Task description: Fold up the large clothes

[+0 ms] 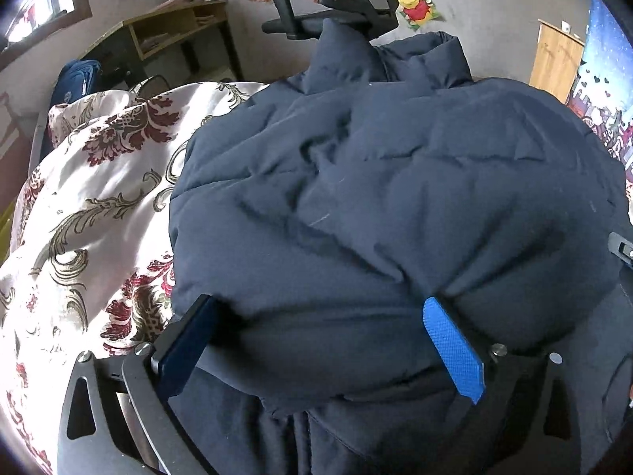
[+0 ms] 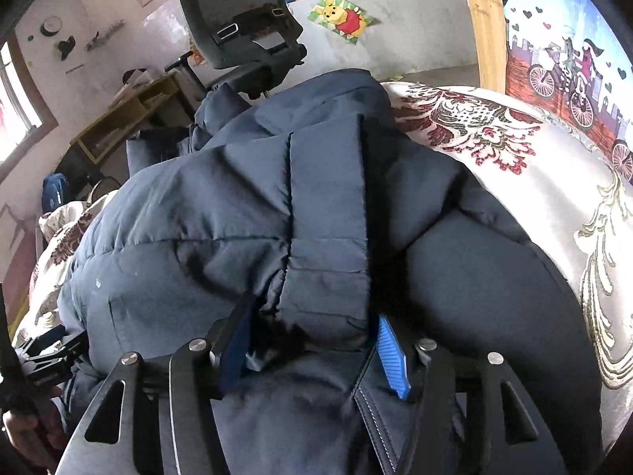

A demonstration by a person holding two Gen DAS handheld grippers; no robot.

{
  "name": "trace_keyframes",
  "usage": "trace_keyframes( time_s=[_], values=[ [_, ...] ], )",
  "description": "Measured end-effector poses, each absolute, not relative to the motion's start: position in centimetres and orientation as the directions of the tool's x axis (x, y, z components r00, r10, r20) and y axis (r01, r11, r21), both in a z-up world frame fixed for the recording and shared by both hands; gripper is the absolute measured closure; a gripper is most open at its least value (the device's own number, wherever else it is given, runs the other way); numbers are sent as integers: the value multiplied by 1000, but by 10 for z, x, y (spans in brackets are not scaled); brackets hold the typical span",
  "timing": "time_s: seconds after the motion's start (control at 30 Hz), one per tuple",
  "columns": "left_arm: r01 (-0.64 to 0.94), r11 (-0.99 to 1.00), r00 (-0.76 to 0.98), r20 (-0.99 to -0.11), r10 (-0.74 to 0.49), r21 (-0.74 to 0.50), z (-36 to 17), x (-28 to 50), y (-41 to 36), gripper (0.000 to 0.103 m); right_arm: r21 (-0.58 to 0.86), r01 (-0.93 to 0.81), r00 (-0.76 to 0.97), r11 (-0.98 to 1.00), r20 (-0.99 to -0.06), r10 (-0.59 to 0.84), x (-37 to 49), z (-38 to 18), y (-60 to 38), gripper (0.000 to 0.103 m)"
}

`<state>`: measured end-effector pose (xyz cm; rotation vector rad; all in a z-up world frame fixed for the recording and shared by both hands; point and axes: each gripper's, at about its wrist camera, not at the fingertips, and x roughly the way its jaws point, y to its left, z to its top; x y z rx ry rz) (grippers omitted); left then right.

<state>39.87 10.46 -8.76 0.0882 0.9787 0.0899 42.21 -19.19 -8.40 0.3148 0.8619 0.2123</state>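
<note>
A large navy puffer jacket (image 1: 376,182) lies bunched on a bed with a cream and red floral cover (image 1: 91,206). My left gripper (image 1: 320,316) is wide open, its blue-padded fingers (image 1: 451,348) straddling a thick fold of the jacket at its near edge. In the right wrist view the jacket (image 2: 221,206) fills the middle. My right gripper (image 2: 312,336) has its fingers (image 2: 389,360) closed against a folded jacket edge with a stitched seam between them. The left gripper's frame (image 2: 43,356) shows at the lower left there.
A black office chair (image 2: 241,27) stands past the bed's far end. A wooden desk (image 1: 174,31) is at the back left and a wooden cabinet (image 1: 556,59) at the back right. The bed cover (image 2: 546,182) extends to the right of the jacket.
</note>
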Motion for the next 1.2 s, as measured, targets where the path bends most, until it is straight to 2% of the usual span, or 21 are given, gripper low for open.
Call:
trace_keyframes(
  time_s=[0.1,0.17,0.4,0.6,0.67,0.77,0.9,1.1,1.2],
  values=[
    [-44,997,541,-837,82,69,-82,397,108,1,361,-58,628,931,-712,315,423,-83,-191,39],
    [-51,998,530,-847,50,27,-77,397,113,1,338,-42,627,940,-724,288,422,-79,-189,22],
    [-73,990,551,-833,-60,-119,-43,386,126,1,250,-29,647,968,-733,209,397,-41,-190,20],
    [-15,997,585,-809,-51,-74,15,396,134,1,284,-49,603,957,-756,256,397,10,-176,18],
    [18,998,589,-806,-54,-54,33,405,137,1,306,-83,583,949,-757,295,407,32,-165,15],
    [56,998,615,-788,-37,-3,56,426,141,1,341,-159,547,926,-751,370,430,61,-148,14],
    [65,997,618,-784,-62,-28,62,459,150,1,377,-195,517,906,-745,421,477,79,-136,14],
    [-35,999,706,-707,23,-3,68,515,151,1,375,-210,507,903,-748,429,570,73,-128,14],
    [-82,996,706,-707,26,-46,57,557,153,1,384,-244,493,891,-742,455,619,62,-116,14]
  ],
)
